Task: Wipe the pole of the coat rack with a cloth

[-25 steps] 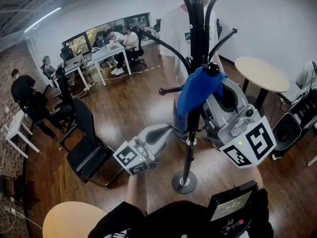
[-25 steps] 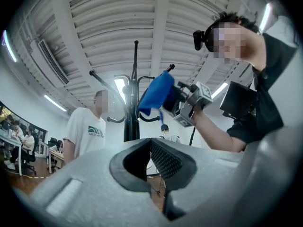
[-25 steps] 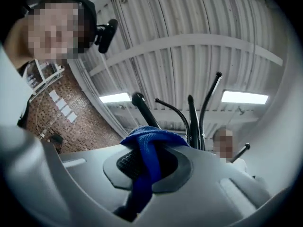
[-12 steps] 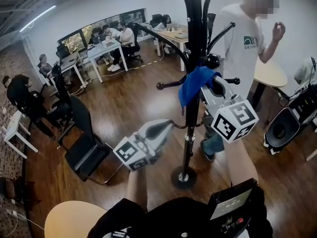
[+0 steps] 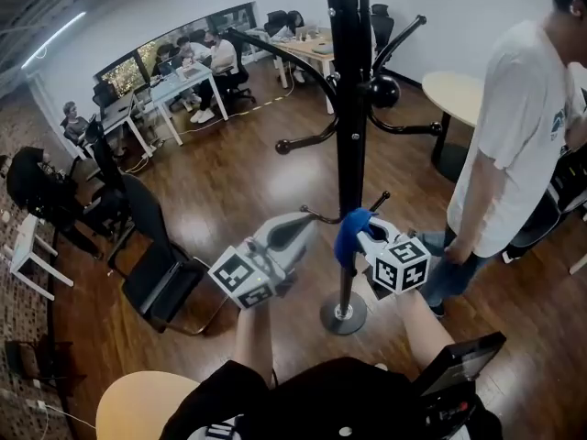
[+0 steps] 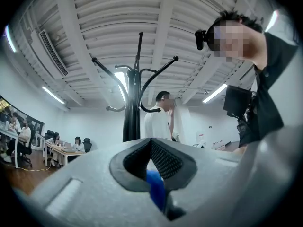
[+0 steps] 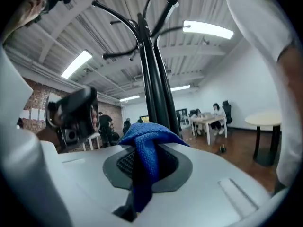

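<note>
The black coat rack pole (image 5: 349,108) rises from a round base (image 5: 342,317) in the middle of the head view. My right gripper (image 5: 358,232) is shut on a blue cloth (image 5: 348,230), which is pressed to the pole low down, under a small hook. In the right gripper view the cloth (image 7: 147,148) hangs over the shut gripper (image 7: 144,141), with the pole (image 7: 154,79) just behind. My left gripper (image 5: 305,223) is shut and holds nothing, just left of the pole. In its own view the left gripper (image 6: 151,141) points up at the pole (image 6: 131,115).
A person in a white T-shirt (image 5: 514,136) stands close on the rack's right. A round table (image 5: 454,90) is behind them. A black chair (image 5: 160,278) stands at the left, desks with seated people (image 5: 183,67) farther back. Curved hooks (image 5: 303,140) stick out from the pole.
My right gripper has slid the blue cloth down the pole from hook height to low above the base. The person in white has moved right. The left gripper has barely moved.
</note>
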Motion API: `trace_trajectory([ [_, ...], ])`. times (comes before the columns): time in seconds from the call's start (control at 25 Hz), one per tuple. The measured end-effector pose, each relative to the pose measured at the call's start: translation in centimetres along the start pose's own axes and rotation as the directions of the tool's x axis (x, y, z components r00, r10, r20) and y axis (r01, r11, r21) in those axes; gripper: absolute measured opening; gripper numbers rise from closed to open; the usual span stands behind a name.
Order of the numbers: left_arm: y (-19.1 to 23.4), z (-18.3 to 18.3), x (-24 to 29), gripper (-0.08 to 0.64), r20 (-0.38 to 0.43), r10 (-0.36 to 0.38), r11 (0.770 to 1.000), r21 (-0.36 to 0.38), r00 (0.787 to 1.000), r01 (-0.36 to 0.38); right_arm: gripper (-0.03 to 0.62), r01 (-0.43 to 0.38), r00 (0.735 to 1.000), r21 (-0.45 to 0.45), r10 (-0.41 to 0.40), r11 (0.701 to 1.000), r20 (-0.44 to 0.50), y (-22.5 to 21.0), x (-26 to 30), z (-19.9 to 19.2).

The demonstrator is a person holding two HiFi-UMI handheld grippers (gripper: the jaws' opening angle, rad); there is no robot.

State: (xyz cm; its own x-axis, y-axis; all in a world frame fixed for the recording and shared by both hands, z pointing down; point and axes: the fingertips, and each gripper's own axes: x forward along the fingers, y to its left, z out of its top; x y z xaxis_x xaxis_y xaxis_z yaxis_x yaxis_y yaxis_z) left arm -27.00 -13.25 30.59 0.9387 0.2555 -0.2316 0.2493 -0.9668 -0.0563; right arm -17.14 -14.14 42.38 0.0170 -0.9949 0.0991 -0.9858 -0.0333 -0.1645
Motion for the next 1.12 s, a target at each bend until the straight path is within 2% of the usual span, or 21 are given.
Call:
trace_trajectory([
  [0.08, -0.2, -0.3, 0.0, 0.000, -0.005, -0.005, 1.000, -0.007, 1.000, 0.005, 0.021, -0.006, 0.991, 0.045, 0.011, 0.999, -0.130, -0.2, -0.1, -4.8],
  [0.12, -0.3, -0.5, 0.0, 0.000, -0.006, -0.005, 1.000, -0.009, 1.000, 0.005, 0.021, -0.016, 0.987, 0.071, 0.026, 0.997, -0.156, 0.1, -0.6, -6.1],
  [0.32, -0.1, -1.1, 0.1, 0.000, -0.017, 0.004, 1.000, -0.016, 1.000, -0.004, 0.021, -0.088, 0.985, 0.208, 0.116, 0.974, -0.130, 2.2, -3.9, -6.0],
  [0.4, 0.3, -1.3, -0.2, 0.000, -0.019, 0.007, 1.000, -0.017, 1.000, -0.007, 0.021, -0.061, 0.986, 0.185, 0.088, 0.981, -0.141, 1.7, -2.8, -6.3],
  [0.52, 0.6, -1.6, -0.1, 0.000, -0.019, 0.005, 1.000, -0.028, 1.000, -0.005, 0.021, 0.042, 0.994, 0.115, -0.029, 0.992, -0.107, -0.7, -0.7, -5.8],
  [0.6, 0.4, -1.8, -0.2, 0.000, -0.025, 0.004, 0.999, -0.035, 1.000, -0.005, 0.021, 0.082, 0.997, 0.061, -0.082, 0.995, -0.008, -1.1, -0.5, -2.4],
  [0.64, 0.0, -1.8, -0.4, 0.000, -0.028, 0.004, 0.999, -0.035, 1.000, -0.005, 0.021, 0.082, 0.995, 0.035, -0.084, 0.996, 0.054, -0.6, -0.8, 0.1],
  [0.8, -1.6, -1.4, -0.9, 0.000, -0.019, -0.005, 1.000, -0.020, 1.000, 0.005, 0.021, 0.038, 0.969, -0.053, -0.024, 0.998, 0.247, 1.9, -2.6, 10.7],
  [0.92, -1.5, -1.2, 0.0, 0.000, -0.009, -0.016, 1.000, -0.022, 1.000, 0.015, 0.021, 0.014, 0.937, -0.128, 0.032, 0.992, 0.349, 3.1, -3.4, 18.6],
  [1.0, -0.9, -1.2, 0.4, 0.000, -0.009, -0.014, 0.999, -0.030, 1.000, 0.013, 0.021, -0.007, 0.910, -0.209, 0.093, 0.978, 0.405, 5.2, -3.9, 23.4],
  [1.12, -0.9, -0.3, 0.8, 0.000, 0.008, -0.023, 1.000, -0.015, 1.000, 0.023, 0.021, -0.022, 0.846, -0.314, 0.185, 0.949, 0.500, 9.8, -7.0, 29.4],
])
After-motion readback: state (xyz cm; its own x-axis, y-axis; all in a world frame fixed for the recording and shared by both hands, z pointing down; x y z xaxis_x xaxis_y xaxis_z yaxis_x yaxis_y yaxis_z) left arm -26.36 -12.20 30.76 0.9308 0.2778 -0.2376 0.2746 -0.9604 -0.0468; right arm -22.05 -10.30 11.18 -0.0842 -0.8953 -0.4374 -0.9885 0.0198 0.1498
